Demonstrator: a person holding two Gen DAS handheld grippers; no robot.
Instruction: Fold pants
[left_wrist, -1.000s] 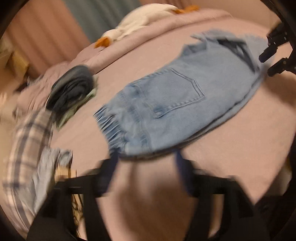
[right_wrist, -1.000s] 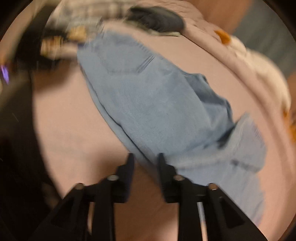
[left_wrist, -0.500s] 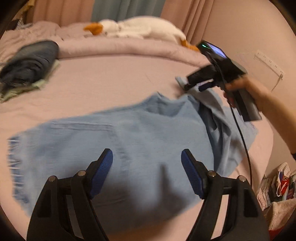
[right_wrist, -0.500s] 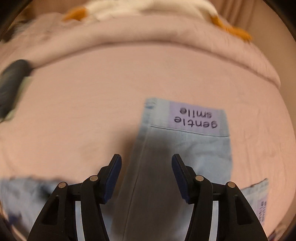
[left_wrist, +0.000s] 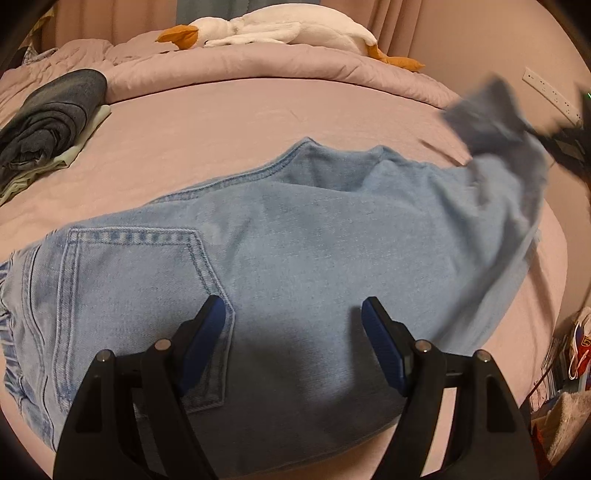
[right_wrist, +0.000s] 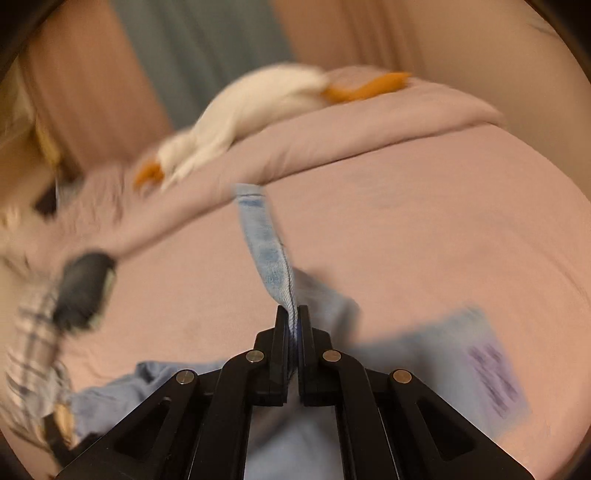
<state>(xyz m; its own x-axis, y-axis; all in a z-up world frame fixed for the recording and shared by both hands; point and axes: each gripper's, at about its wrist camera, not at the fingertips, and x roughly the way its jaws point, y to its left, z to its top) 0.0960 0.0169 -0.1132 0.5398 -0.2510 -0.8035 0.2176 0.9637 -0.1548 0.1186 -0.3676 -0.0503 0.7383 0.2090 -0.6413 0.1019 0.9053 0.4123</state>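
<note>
The left gripper (left_wrist: 293, 314) hangs just above the pants (left_wrist: 295, 258) with its blue-padded jaws spread wide and nothing pinched between them; the denim's back pocket (left_wrist: 147, 280) lies under its left finger. The one pair of light-blue pants stretches left to right across the pink bed (left_wrist: 240, 122), waistband at the near left, legs running off to the right. There the right gripper (right_wrist: 292, 312) has just snapped closed and is clenched on a hem edge of a pant leg, the strip of denim rising out of its jaws, blurred, lifted clear of the sheet; a lilac label (right_wrist: 495, 380) shows on the cloth to its right. Farther left on the bed sits one stack of folded dark clothes (left_wrist: 51, 118) on a pale garment, well apart from the pants. A plaid cloth (right_wrist: 33, 354) lies at the left edge in the right wrist view. At the far side, along a rolled pink duvet (left_wrist: 258, 70), lies one white goose plush toy (left_wrist: 280, 31) with orange beak and feet. Nothing lies between either gripper and the denim.
</note>
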